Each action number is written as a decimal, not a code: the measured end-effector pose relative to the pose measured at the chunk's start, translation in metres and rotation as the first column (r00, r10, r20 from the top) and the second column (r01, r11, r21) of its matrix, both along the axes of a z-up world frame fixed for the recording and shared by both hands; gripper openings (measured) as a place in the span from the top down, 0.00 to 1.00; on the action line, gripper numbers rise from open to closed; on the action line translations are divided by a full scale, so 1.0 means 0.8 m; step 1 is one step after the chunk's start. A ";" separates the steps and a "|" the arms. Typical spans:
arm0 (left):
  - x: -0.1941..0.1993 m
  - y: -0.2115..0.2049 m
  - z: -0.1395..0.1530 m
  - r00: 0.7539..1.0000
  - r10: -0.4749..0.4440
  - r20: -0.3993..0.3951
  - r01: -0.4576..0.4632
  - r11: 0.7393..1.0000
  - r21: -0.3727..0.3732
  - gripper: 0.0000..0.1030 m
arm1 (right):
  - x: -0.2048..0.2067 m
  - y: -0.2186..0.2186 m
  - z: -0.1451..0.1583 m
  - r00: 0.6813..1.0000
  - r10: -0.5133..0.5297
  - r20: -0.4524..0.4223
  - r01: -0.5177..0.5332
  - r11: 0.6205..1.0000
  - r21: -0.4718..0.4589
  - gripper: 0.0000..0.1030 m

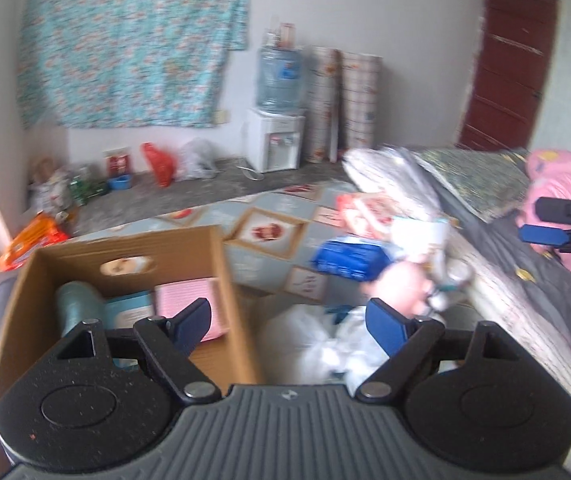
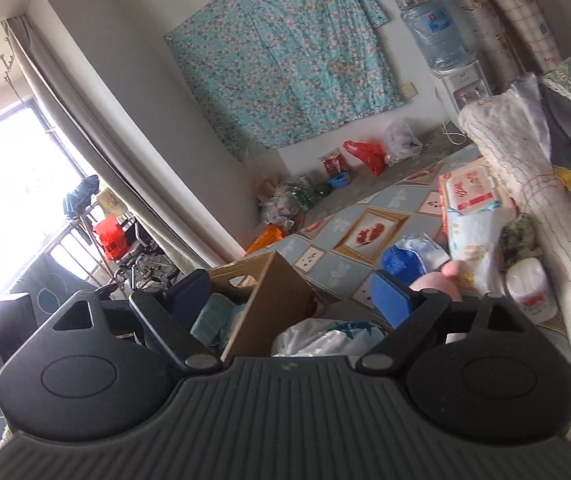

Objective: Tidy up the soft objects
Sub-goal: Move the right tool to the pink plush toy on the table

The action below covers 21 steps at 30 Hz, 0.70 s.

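A cardboard box (image 1: 229,264) stands on the patterned floor mat at lower left, with a pink pack (image 1: 193,300) and a teal item (image 1: 75,308) inside. My left gripper (image 1: 287,312) hangs open and empty over the box's right wall and a white plastic bag (image 1: 325,344). Beside the bed lie a blue pack (image 1: 349,258), a red-and-white wipes pack (image 1: 365,212) and a pink soft thing (image 1: 401,284). My right gripper (image 2: 287,284) is open and empty above the box (image 2: 261,300) and the bag (image 2: 317,338); its blue pad (image 1: 545,236) also shows at the left wrist view's right edge.
The bed's mattress edge (image 2: 533,184) runs along the right, with a pink quilt (image 1: 565,184) on top. A white bottle (image 2: 529,292) sits by the bed. A water dispenser (image 1: 275,144), plastic bags (image 1: 159,164) and clutter line the far wall. A window (image 2: 5,184) is at left.
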<state>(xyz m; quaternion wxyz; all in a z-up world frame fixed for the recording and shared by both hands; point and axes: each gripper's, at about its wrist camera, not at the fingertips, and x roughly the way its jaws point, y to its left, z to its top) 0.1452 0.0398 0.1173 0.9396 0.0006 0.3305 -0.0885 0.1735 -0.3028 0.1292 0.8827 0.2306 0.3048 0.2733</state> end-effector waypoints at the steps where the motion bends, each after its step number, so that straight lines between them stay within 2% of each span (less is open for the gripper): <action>1: 0.003 -0.013 -0.004 1.000 -0.020 -0.005 0.020 1.000 0.004 0.17 | -0.002 -0.007 -0.003 1.000 -0.006 -0.004 0.006 1.000 -0.005 0.15; 7: 0.033 -0.088 -0.030 0.993 -0.111 -0.051 0.113 0.993 0.042 0.17 | 0.007 -0.013 -0.033 0.998 -0.031 -0.045 0.031 0.999 -0.011 0.15; 12: 0.067 -0.130 -0.059 0.981 -0.150 -0.121 0.161 0.983 0.085 0.17 | 0.038 -0.015 -0.075 0.991 -0.033 -0.126 0.036 0.999 0.017 0.15; 15: 0.085 -0.148 -0.077 0.972 -0.170 -0.160 0.188 0.976 0.107 0.17 | 0.066 -0.011 -0.100 0.983 -0.030 -0.181 0.038 0.998 0.041 0.20; 21: 0.116 -0.184 -0.103 0.960 -0.207 -0.190 0.242 0.953 0.182 0.17 | 0.118 -0.001 -0.139 0.972 -0.038 -0.231 0.040 0.999 0.004 0.29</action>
